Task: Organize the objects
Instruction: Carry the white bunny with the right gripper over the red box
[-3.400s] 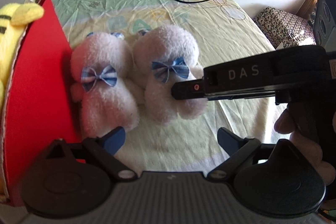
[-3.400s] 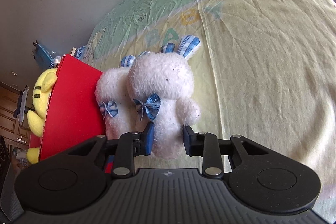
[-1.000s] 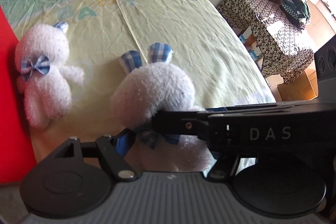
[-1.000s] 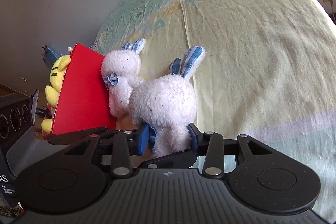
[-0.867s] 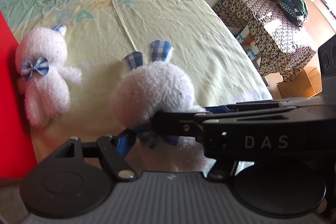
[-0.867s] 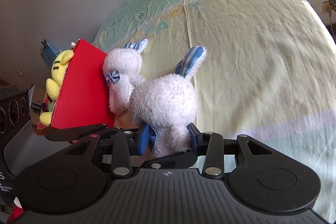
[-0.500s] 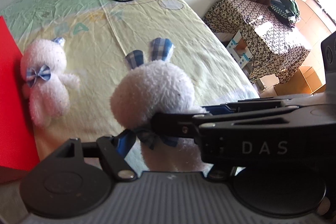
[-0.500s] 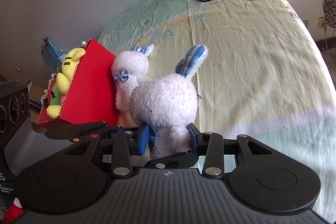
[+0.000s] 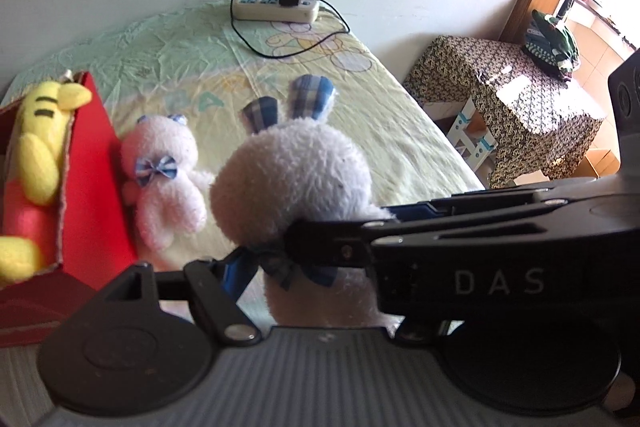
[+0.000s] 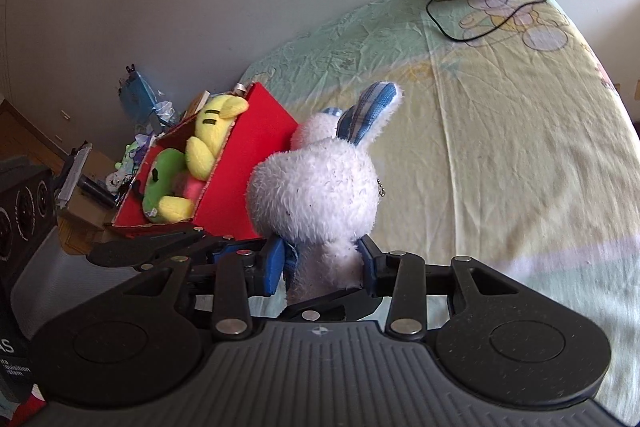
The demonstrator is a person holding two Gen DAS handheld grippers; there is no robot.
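A white plush rabbit (image 9: 292, 179) with blue plaid ears and a plaid bow hangs above the bed, gripped from two sides. My left gripper (image 9: 316, 279) is shut on its neck; the blue left pad (image 9: 236, 267) presses the bow, and the other finger is hidden. My right gripper (image 10: 322, 263) is shut on the rabbit (image 10: 316, 195) low on its body. A second, smaller white plush (image 9: 164, 175) with a blue bow lies on the sheet against the red box (image 9: 88, 179). Inside the box (image 10: 256, 147) lie a yellow plush (image 10: 212, 131) and a green one (image 10: 164, 175).
A power strip (image 9: 276, 5) with a plugged charger and black cable lies at the bed's far end by the wall. A side table under patterned cloth (image 9: 500, 99) stands right of the bed. A black speaker (image 10: 24, 203) and clutter sit left of the box.
Both grippers have risen together with the rabbit, which is now off the sheet. The views have tilted up, so the box's inside and the wall show. The small plush has stayed put.
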